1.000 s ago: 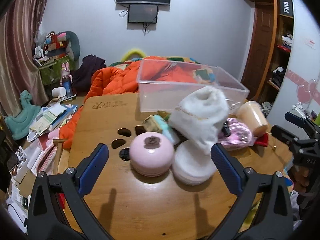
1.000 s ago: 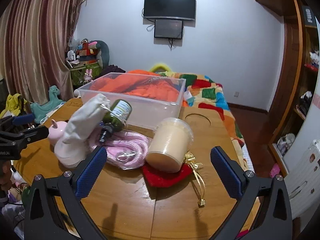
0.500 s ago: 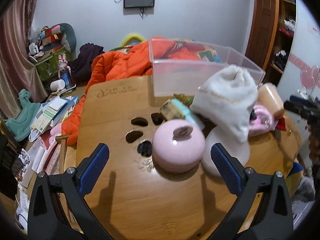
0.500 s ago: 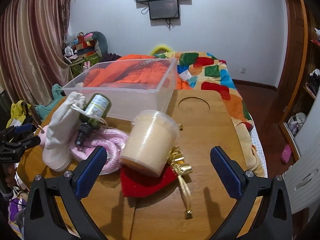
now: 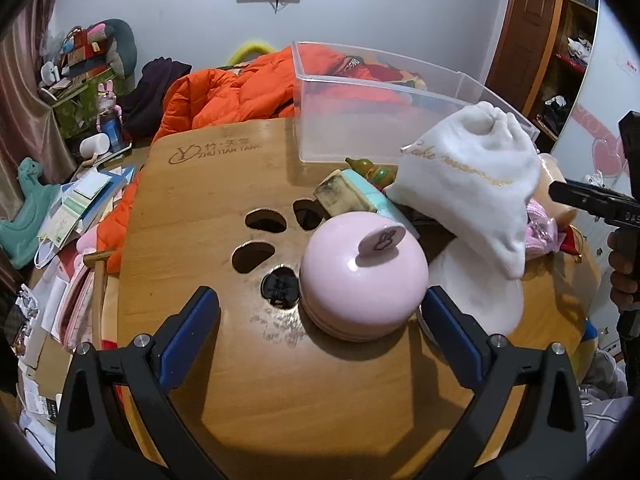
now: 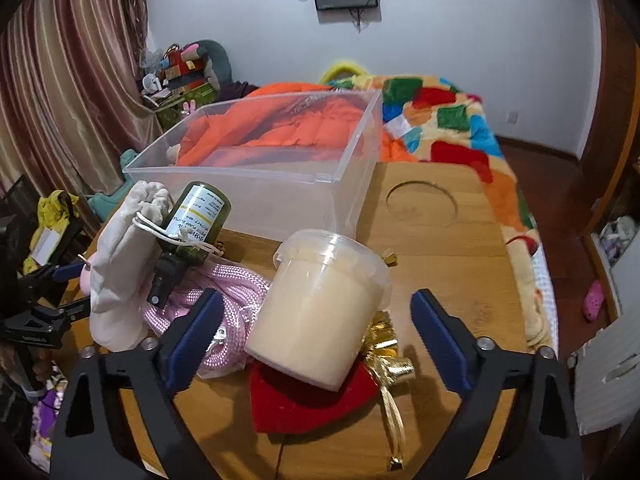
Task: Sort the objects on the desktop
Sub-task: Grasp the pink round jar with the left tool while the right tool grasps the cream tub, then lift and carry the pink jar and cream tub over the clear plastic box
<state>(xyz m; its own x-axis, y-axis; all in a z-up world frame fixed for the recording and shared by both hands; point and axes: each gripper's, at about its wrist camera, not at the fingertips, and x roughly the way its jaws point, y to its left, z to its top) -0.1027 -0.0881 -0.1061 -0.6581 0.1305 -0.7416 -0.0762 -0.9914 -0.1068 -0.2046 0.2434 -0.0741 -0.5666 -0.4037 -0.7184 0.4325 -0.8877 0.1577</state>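
Observation:
My left gripper [image 5: 320,320] is open, its blue pads on either side of a pink round lidded container [image 5: 362,276] on the wooden table [image 5: 208,208]. A white drawstring pouch [image 5: 472,184] leans over a white dish [image 5: 476,296] to its right. My right gripper [image 6: 316,328] is open around a tilted cream plastic tub [image 6: 320,308], which rests on a red pouch [image 6: 296,404] with gold ribbon. A green bottle [image 6: 192,224] and pink rope [image 6: 228,312] lie to its left. A clear plastic bin [image 6: 280,160] stands behind.
A teal box [image 5: 360,196] and a small bottle [image 5: 368,168] lie by the bin [image 5: 384,112]. The table has paw-shaped cutouts [image 5: 264,240] and a round recess [image 6: 422,204]. An orange quilt [image 5: 232,92] and a bed lie beyond; clutter covers the floor at left.
Both grippers have moved forward and down. The pink container now sits between the left pads and the cream tub between the right pads. Both stay open.

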